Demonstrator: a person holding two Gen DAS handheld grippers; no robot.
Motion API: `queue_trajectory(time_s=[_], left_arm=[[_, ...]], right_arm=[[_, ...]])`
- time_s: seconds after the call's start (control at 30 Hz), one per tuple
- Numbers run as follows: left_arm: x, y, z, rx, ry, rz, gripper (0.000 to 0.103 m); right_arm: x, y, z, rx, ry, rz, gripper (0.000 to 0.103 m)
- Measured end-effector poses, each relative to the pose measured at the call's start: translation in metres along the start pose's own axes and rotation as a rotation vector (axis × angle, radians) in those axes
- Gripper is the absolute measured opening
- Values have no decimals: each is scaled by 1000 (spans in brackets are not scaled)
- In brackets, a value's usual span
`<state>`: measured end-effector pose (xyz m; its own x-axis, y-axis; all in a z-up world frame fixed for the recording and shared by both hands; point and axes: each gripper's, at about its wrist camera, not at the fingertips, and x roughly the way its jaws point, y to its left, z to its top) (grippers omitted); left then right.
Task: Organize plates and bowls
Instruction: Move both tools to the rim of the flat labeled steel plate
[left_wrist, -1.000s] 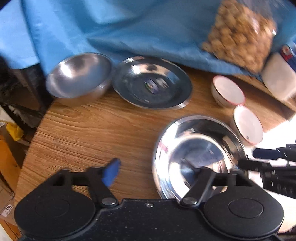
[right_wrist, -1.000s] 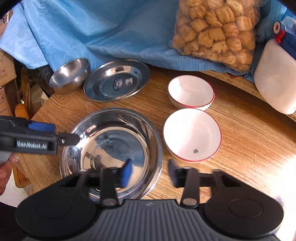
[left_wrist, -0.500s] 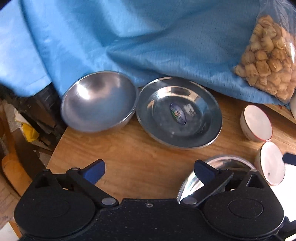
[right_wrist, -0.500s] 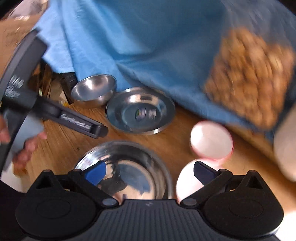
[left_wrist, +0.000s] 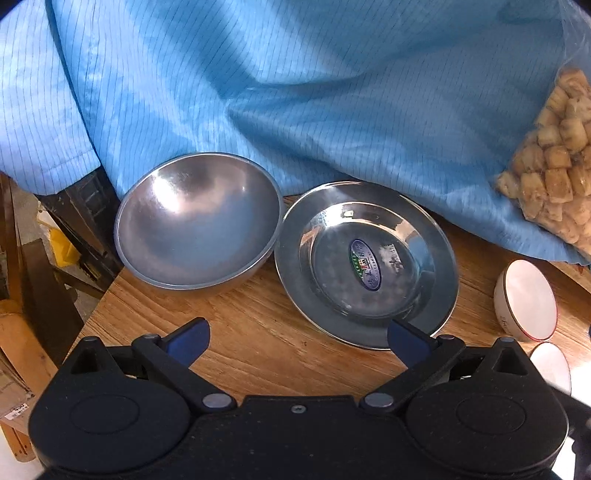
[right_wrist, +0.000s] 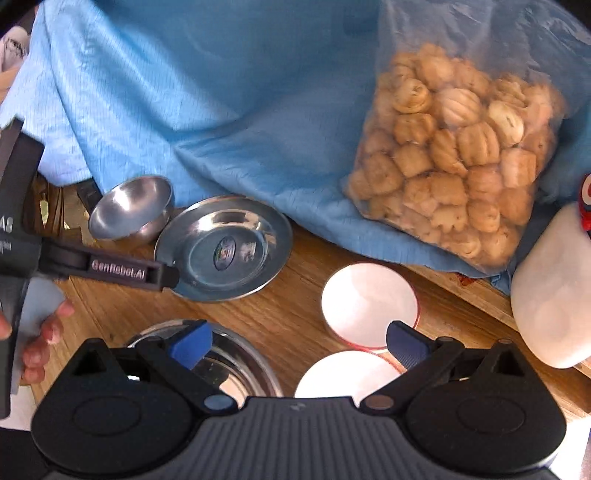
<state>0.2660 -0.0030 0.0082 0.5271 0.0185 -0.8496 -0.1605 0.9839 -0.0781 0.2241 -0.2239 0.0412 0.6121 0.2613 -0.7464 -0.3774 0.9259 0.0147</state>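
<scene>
A deep steel bowl and a steel plate with a sticker sit side by side at the table's far left. My left gripper is open and empty, its right fingertip at the plate's near rim. In the right wrist view the same bowl and plate show, with the left gripper's finger beside the plate. My right gripper is open and empty above a wide steel basin and two white red-rimmed bowls.
A blue cloth drapes over the back of the wooden table. A clear bag of biscuits leans on it. A white plastic jug stands at the right. The table edge drops off at the left.
My left gripper has moved forward from the wide basin to the sticker plate and opened wider. My right gripper has opened and risen above the basin and white bowls.
</scene>
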Motion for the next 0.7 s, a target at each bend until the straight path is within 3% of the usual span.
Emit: queue_trajectory(time_s=[0.23,0.47,0.7], left_arm=[[8,5,0,-58,-13,-8,102],[14,9,-3,-116,-44,9,102],[19,16,-2,-181,-42,-23,102]], right_arm=[[13,0,18,-148,-45,110,103],[52,3,36,-142,38,160,102],[77,4,43,-206,78,190,101]])
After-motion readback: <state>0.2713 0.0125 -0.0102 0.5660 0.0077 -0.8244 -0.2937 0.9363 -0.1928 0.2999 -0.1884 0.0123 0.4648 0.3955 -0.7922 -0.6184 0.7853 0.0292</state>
